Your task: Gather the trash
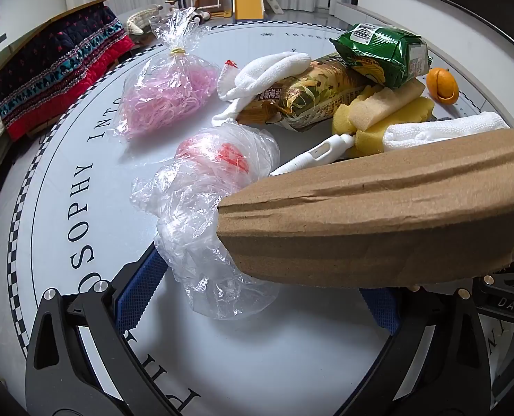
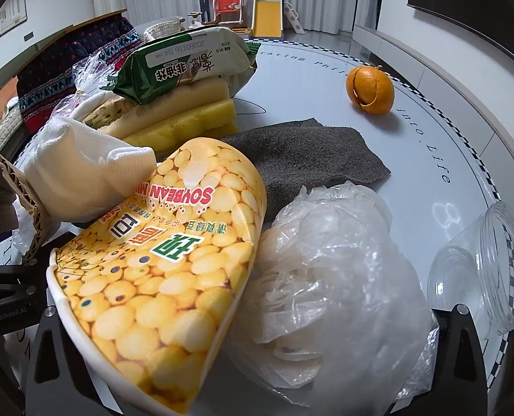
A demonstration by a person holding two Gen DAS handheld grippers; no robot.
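Now we go from left to right, with the cardboard (image 1: 378,208) as our landmark. Our left gripper (image 1: 257,294) is spread wide and pinches nothing. Between its blue pads (image 1: 139,287) lies a crumpled clear bag (image 1: 201,215), touching the left end of the cardboard; it is the trash nearest to this hand, just ahead and a little left. The cardboard's long axis runs across the view, from this bag toward the right, and it hides the right pad in part.

Beyond the cardboard lie a bag of pink bands (image 1: 166,97), a white cloth (image 1: 263,72), snack packets (image 1: 326,93) and a sponge (image 1: 388,111).

Right of the cardboard, our right gripper (image 2: 257,364) is also spread wide. A soybean cup (image 2: 159,270) lies tipped on its side across its left half, beside a plastic wad (image 2: 326,277); we cannot tell what is in the cup. Farther right a clear jar (image 2: 482,270) looks empty. An orange peel (image 2: 371,90) sits well apart, behind.
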